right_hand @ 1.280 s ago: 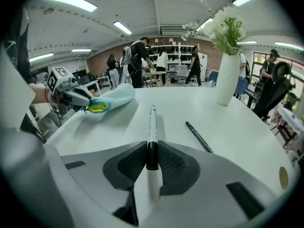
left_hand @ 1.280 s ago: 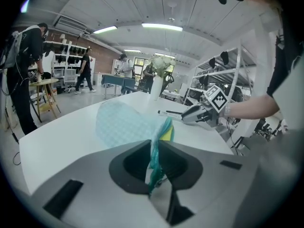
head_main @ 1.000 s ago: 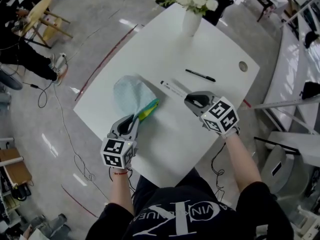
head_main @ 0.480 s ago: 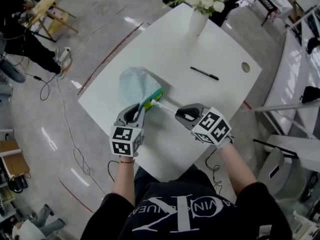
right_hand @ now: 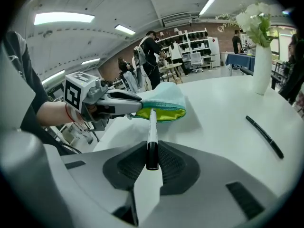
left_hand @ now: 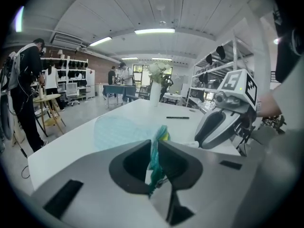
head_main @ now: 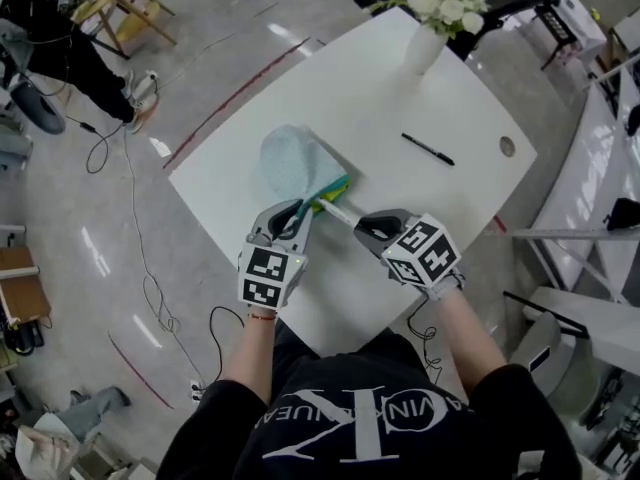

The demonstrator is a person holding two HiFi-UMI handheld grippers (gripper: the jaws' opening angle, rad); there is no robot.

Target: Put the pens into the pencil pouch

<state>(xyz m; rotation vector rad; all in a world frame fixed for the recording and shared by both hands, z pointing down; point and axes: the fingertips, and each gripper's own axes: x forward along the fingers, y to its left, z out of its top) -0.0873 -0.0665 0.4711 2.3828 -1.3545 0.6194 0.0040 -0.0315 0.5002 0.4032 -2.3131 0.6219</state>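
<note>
The white surface (head_main: 400, 98) carries the pale blue pouch (head_main: 292, 163), its mouth gaping to show a yellow-green lining. A vase (head_main: 425, 48) stands at the far edge. My left claw (head_main: 303, 211) pinches the teal rim of that mouth. My right claw (head_main: 362, 225) is clamped on the dark end of a white pen (head_main: 338, 211). Its tip reaches the opening, though I cannot tell if it is inside. A black pen (head_main: 428, 149) lies well apart.

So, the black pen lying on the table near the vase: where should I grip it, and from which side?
Take the black pen at mid-barrel, from above, jaws across its length. It lies flat on the table, thin and straight, with nothing close beside it, so a top approach probably suits best.
</note>
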